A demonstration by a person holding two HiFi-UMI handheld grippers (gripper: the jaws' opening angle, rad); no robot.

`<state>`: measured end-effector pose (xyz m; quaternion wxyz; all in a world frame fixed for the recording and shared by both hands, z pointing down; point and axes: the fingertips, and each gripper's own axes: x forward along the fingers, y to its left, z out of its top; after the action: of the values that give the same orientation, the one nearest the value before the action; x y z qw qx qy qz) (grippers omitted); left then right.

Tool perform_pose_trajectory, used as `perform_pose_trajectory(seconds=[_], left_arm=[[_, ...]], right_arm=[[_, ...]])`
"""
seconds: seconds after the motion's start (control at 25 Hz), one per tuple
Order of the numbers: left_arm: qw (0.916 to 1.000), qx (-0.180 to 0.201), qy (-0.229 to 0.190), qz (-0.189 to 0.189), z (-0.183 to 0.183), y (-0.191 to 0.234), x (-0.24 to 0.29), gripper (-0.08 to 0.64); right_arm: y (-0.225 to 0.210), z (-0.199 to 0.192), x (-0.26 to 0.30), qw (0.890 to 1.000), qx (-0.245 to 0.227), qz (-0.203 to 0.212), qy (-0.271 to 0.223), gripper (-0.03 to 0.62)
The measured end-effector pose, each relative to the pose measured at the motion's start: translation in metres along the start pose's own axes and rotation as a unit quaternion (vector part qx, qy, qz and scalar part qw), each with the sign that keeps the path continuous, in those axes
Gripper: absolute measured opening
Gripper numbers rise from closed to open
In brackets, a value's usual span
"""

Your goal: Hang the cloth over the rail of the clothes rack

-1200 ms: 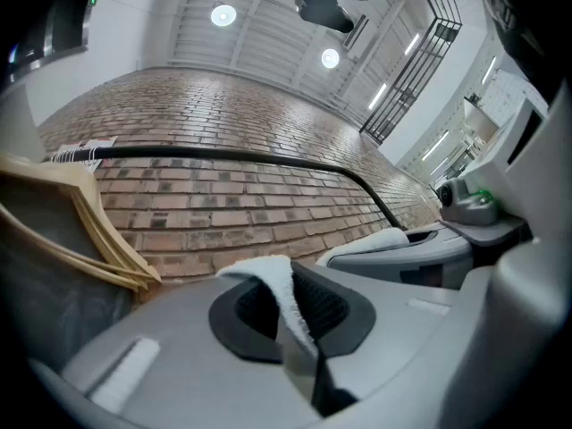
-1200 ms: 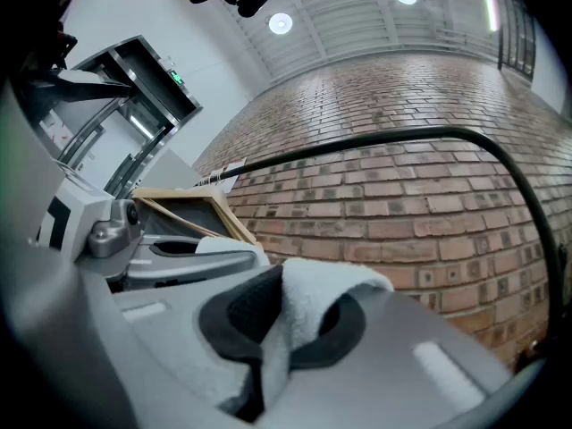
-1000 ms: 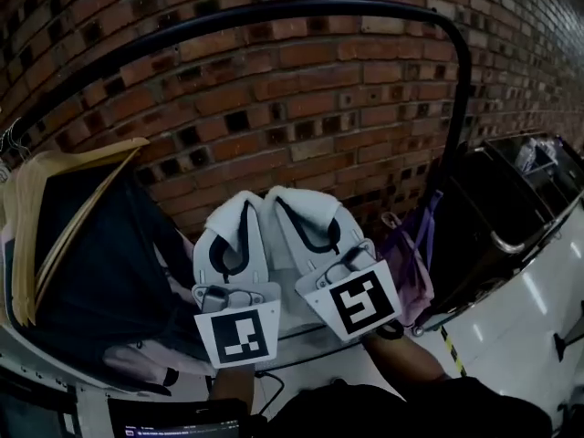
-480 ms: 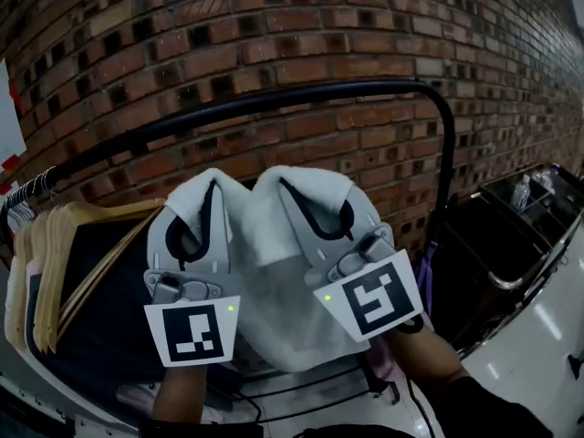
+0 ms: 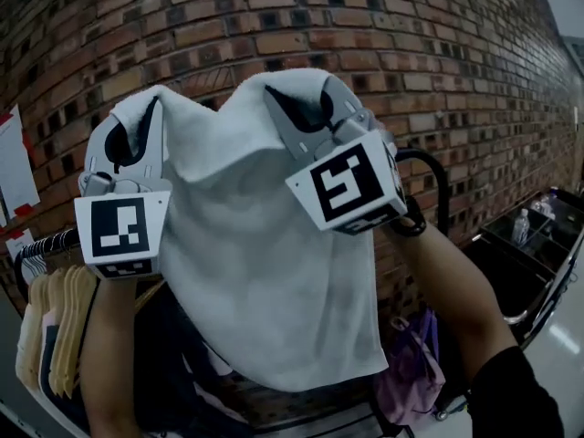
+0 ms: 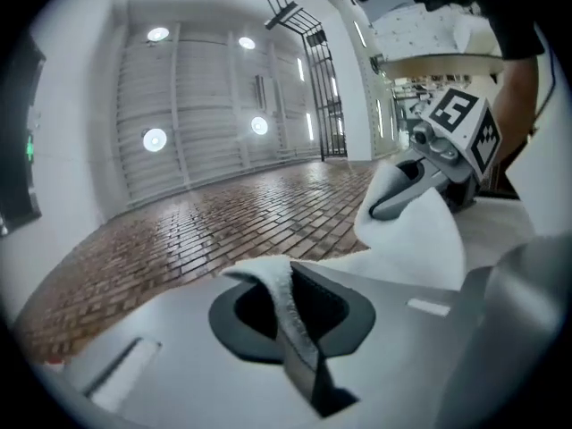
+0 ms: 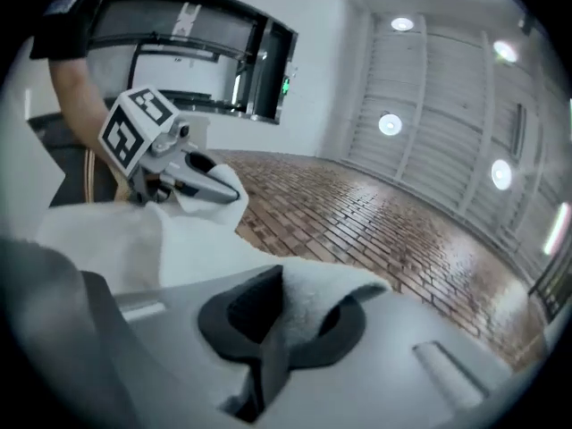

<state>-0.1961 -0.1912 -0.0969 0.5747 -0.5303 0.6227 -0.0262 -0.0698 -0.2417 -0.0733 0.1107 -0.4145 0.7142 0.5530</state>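
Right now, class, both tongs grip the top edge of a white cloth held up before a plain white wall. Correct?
No: the head view shows a brick wall, not plain white. The left tongs and right tongs do grip the white cloth by its top edge.

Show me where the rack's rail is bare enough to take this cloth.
Bare: the rail at its right bend, beside the right tool. Crowded: the left end, packed with wooden hangers. The stretch between is hidden behind the cloth.

Red-brown brick wall [image 5: 274, 26] fills rear, dark recesses between some bricks. White paper sheet [image 5: 14, 167] fixed to wall at left. Pale glossy floor [image 5: 561, 336] lower right. Overhead, white slatted ceiling [image 6: 206, 114], round lights [image 6: 155, 138] lit.
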Motion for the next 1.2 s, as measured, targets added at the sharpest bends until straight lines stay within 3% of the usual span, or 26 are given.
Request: perform_pose_trajectory(seconds=[0.12, 0.2, 0.24, 0.28, 0.32, 0.36, 0.4, 0.44, 0.48, 0.52, 0.56, 0.6, 0.64, 0.68, 0.76, 0.8, 0.84, 0.88, 0.96, 1.08, 1.2], left_arm=[[0.9977, 0.062, 0.015, 0.023, -0.017, 0.026, 0.044, 0.015], [0.9919, 0.110, 0.063, -0.005, -0.048, 0.018, 0.067, 0.015], [0.9850, 0.136, 0.094, -0.048, -0.069, 0.001, 0.075, 0.016], [0.9726, 0.156, 0.129, -0.114, -0.094, -0.025, 0.081, 0.015], [0.9524, 0.161, 0.168, -0.197, -0.121, -0.056, 0.081, 0.016], [0.9234, 0.150, 0.210, -0.284, -0.149, -0.087, 0.076, 0.017], [0.8866, 0.129, 0.254, -0.365, -0.175, -0.114, 0.066, 0.017], [0.8445, 0.113, 0.301, -0.429, -0.198, -0.132, 0.052, 0.016], [0.7975, 0.109, 0.352, -0.477, -0.221, -0.143, 0.033, 0.017], [0.7443, 0.106, 0.404, -0.521, -0.240, -0.150, 0.009, 0.017], [0.6895, 0.087, 0.449, -0.562, -0.253, -0.158, -0.017, 0.017], [0.6437, 0.051, 0.480, -0.594, -0.259, -0.167, -0.041, 0.017], [0.6156, 0.008, 0.499, -0.610, -0.261, -0.174, -0.056, 0.018], [0.6070, -0.029, 0.507, -0.611, -0.261, -0.177, -0.062, 0.020], [0.6216, -0.064, 0.503, -0.597, -0.258, -0.176, -0.058, 0.033], [0.6298, -0.071, 0.498, -0.592, -0.257, -0.176, -0.054, 0.069], [0.6360, -0.076, 0.492, -0.590, -0.255, -0.175, -0.052, 0.157], [0.6415, -0.081, 0.485, -0.589, -0.253, -0.175, -0.049, 0.243], [0.6549, -0.084, 0.466, -0.589, -0.248, -0.176, -0.042, 0.350], [0.6749, -0.084, 0.437, -0.589, -0.241, -0.176, -0.032, 0.356], [0.6747, -0.089, 0.438, -0.588, -0.241, -0.176, -0.033, 0.356]], right_arm=[[-0.014, -0.028, 0.059, 0.992, -0.107, 0.028, 0.056, 0.011], [0.009, -0.063, 0.086, 0.974, -0.154, 0.120, 0.116, 0.011], [0.033, -0.086, 0.091, 0.953, -0.173, 0.193, 0.155, 0.011], [0.059, -0.110, 0.089, 0.924, -0.185, 0.273, 0.195, 0.011], [0.084, -0.134, 0.083, 0.890, -0.186, 0.345, 0.234, 0.011], [0.104, -0.155, 0.075, 0.858, -0.175, 0.401, 0.269, 0.011], [0.120, -0.172, 0.067, 0.833, -0.151, 0.441, 0.297, 0.011], [0.132, -0.182, 0.060, 0.815, -0.120, 0.472, 0.312, 0.011], [0.143, -0.189, 0.053, 0.799, -0.090, 0.500, 0.322, 0.011], [0.152, -0.194, 0.044, 0.778, -0.066, 0.528, 0.334, 0.011], [0.162, -0.201, 0.031, 0.752, -0.044, 0.557, 0.351, 0.011], [0.170, -0.208, 0.019, 0.724, -0.021, 0.581, 0.370, 0.011], [0.177, -0.214, 0.008, 0.701, 0.001, 0.597, 0.389, 0.011], [0.181, -0.218, 0.002, 0.688, 0.017, 0.604, 0.402, 0.012], [0.182, -0.218, 0.002, 0.685, 0.027, 0.603, 0.408, 0.015], [0.182, -0.217, 0.003, 0.687, 0.030, 0.602, 0.406, 0.045], [0.183, -0.216, 0.005, 0.688, 0.034, 0.603, 0.403, 0.131], [0.182, -0.215, 0.008, 0.691, 0.041, 0.603, 0.397, 0.194], [0.177, -0.205, 0.017, 0.707, 0.072, 0.599, 0.368, 0.257], [0.169, -0.187, 0.028, 0.729, 0.107, 0.590, 0.332, 0.262], [0.157, -0.185, 0.034, 0.745, 0.125, 0.574, 0.315, 0.262]])
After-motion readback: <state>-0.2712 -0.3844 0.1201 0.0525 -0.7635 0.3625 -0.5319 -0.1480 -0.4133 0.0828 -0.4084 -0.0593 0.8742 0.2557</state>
